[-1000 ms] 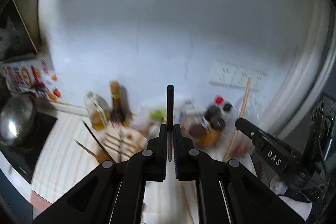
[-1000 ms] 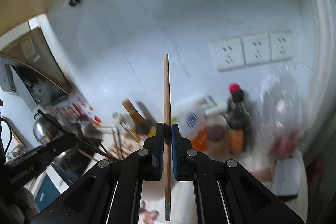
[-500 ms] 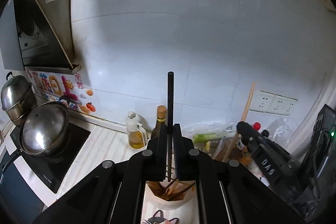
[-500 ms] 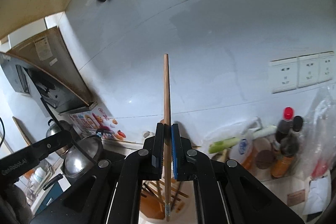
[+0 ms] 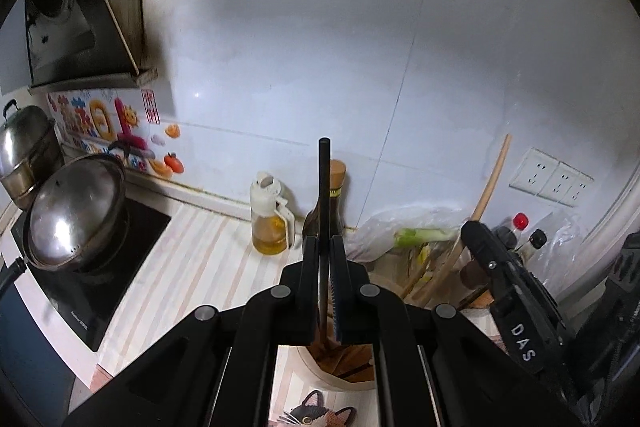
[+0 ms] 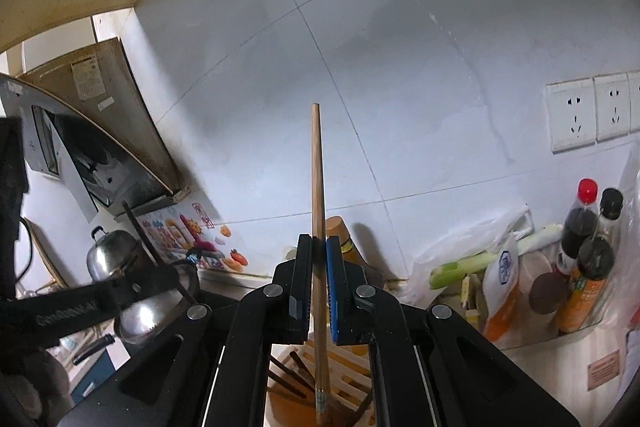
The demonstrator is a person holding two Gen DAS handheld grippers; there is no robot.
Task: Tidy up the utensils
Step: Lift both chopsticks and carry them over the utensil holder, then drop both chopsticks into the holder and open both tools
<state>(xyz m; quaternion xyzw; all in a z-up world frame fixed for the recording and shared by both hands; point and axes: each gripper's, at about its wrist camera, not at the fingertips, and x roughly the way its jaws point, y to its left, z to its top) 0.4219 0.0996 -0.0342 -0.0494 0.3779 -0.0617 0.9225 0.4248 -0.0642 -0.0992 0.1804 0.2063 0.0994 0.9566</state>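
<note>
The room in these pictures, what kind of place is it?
Most likely a home kitchen. A lidded pot sits on a black cooktop under a range hood, and an oil bottle and sauce bottles stand on the counter along a tiled wall.

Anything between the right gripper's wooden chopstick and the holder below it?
Nothing visible. The wooden chopstick, clamped in the right gripper, has its lower tip right over the open utensil holder; only other chopsticks already lean inside, left of it.
</note>
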